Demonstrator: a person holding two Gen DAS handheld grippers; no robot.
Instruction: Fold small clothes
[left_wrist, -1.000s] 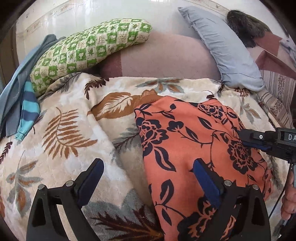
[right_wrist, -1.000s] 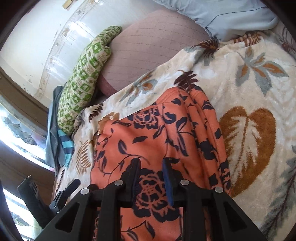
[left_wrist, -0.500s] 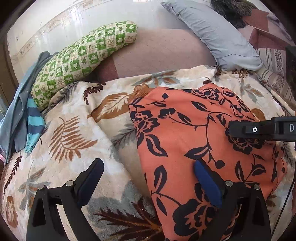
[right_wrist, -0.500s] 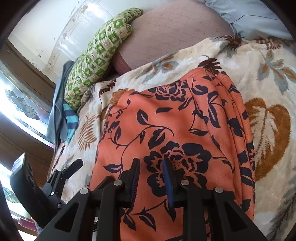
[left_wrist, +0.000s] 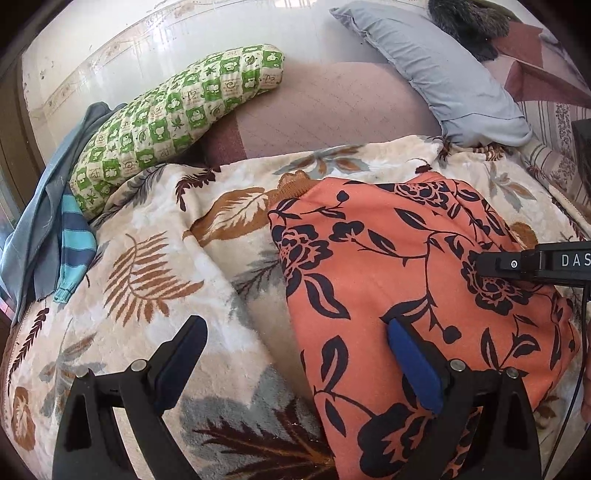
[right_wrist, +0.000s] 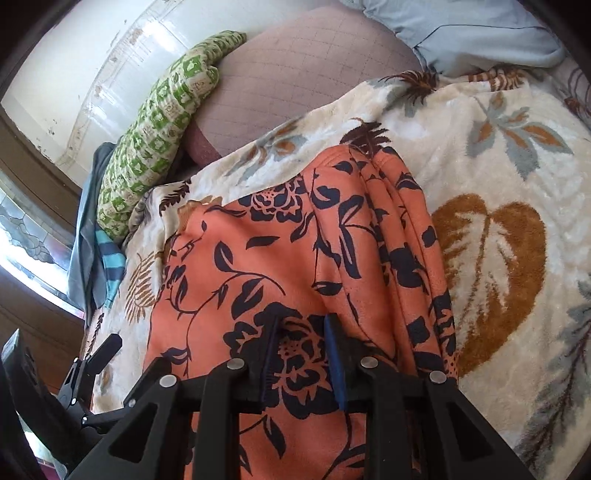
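Left gripper (left_wrist: 293, 341): jaws spread wide, nothing between the pads; the left finger hangs over bare blanket (left_wrist: 155, 236), the right finger over the left part of the garment (left_wrist: 399, 266). Garment: orange with dark floral print, lying on the blanket ahead of and under both grippers, its left edge running between the left gripper's fingers. Right gripper (right_wrist: 301, 332): jaws narrow, with a small gap; the fingertips sit on the garment with a bit of the fabric between them, but whether the pads pinch it cannot be told. Folded layers bunch along the garment's edge just right of the right gripper. Green pillow (left_wrist: 173, 114) lies far ahead-left of the left gripper, blue pillow (left_wrist: 443, 70) far ahead-right. Striped cloth (left_wrist: 75, 243) well off to the left.
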